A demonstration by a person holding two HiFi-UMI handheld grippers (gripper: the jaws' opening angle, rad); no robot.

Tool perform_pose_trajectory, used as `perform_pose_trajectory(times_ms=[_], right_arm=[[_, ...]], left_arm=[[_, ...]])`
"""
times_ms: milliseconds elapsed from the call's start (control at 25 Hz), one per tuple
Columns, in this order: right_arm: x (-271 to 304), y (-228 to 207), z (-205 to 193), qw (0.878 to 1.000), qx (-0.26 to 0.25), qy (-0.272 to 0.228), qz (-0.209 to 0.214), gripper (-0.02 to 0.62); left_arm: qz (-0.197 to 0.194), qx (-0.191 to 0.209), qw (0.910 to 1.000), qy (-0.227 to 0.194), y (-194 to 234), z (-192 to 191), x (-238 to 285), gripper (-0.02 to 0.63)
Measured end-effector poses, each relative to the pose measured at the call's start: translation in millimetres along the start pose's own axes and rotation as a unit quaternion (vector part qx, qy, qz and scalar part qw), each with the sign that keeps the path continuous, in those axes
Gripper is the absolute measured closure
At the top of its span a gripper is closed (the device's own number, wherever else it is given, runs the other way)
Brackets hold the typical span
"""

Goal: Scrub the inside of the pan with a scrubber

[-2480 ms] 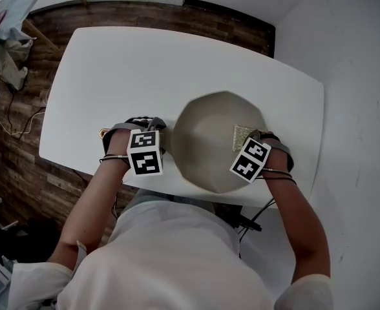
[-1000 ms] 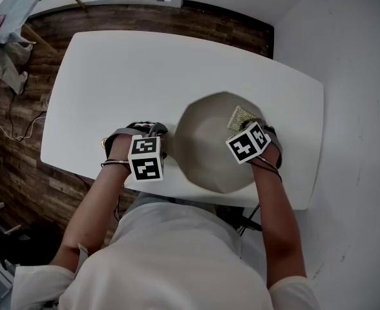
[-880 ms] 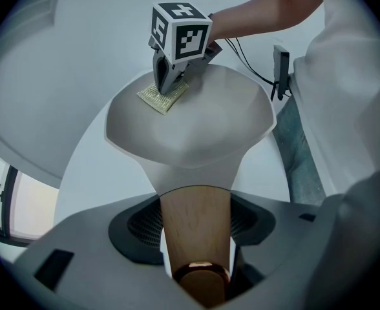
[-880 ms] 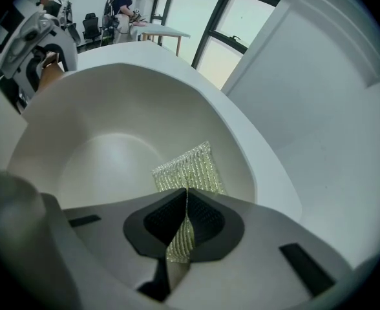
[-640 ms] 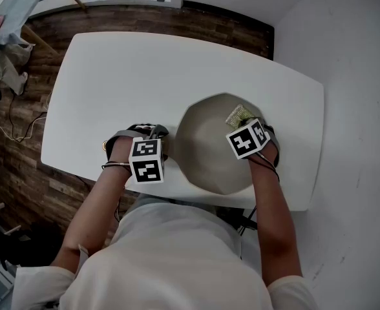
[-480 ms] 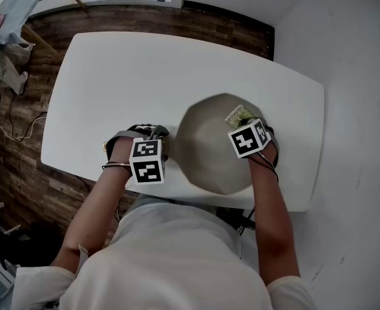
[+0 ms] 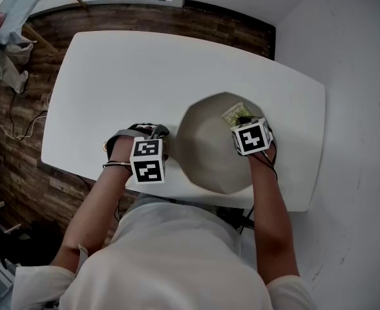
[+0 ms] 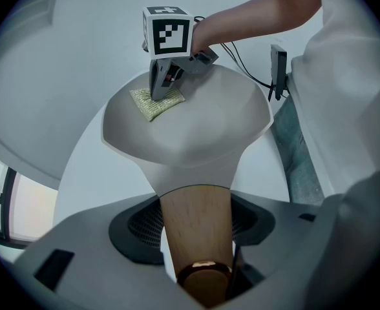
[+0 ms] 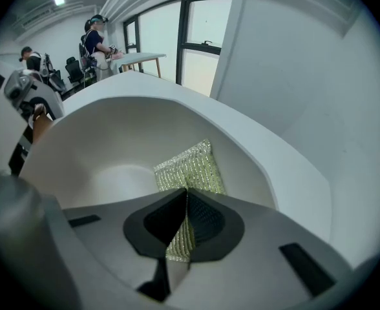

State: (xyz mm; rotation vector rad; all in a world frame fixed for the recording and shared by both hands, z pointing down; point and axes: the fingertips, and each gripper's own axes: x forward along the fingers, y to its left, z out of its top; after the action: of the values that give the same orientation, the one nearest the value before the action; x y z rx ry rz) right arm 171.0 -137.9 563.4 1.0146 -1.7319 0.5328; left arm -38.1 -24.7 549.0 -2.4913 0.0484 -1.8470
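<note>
Head view: your right gripper [image 7: 242,119] has its jaws closed on the scrubber [image 7: 232,113], pressed to the pan [image 7: 206,148]'s far right inner wall; the bowl's centre lies to its left. Your left gripper [image 7: 158,136] clamps the wooden handle [image 8: 196,225] at the pan's left side.

The pan [image 7: 209,157] sits on the tabletop [image 7: 112,70], toward its near right part. Its handle [image 8: 196,205] sticks out to the left and is clamped between the fingers of the left gripper [image 8: 198,231]. The scrubber [image 9: 189,166] lies inside the pan against its far right wall, pinched between the fingers of the right gripper [image 9: 186,219]. The floor [image 7: 22,147] lies left of the tabletop.
</note>
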Motion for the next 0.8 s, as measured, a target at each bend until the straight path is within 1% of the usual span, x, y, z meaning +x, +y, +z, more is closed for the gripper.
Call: perform_pose_trajectory(times_ms=[80, 240, 440, 680, 800], right_arm=[[2, 2, 1, 1.000, 0.019, -0.008, 0.011, 0.572], [7, 9, 4, 0.999, 0.024, -0.021, 0.032, 0.572], [11, 16, 10, 0.996, 0.045, -0.038, 0.062, 0.572], [17, 33, 20, 0.992, 0.056, -0.054, 0.098, 0.572], [20, 40, 24, 0.991, 0.053, -0.054, 0.109, 0.572]], left_arm=[[0.000, 0.001, 1.0000, 0.000, 0, -1, 0, 0.341], [-0.002, 0.002, 1.0000, 0.001, 0, 0, 1, 0.341], [-0.004, 0.004, 1.0000, 0.002, 1, 3, 2, 0.341], [-0.006, 0.006, 1.0000, 0.003, 0, 2, 2, 0.341], [-0.007, 0.006, 1.0000, 0.003, 0, 3, 2, 0.341]])
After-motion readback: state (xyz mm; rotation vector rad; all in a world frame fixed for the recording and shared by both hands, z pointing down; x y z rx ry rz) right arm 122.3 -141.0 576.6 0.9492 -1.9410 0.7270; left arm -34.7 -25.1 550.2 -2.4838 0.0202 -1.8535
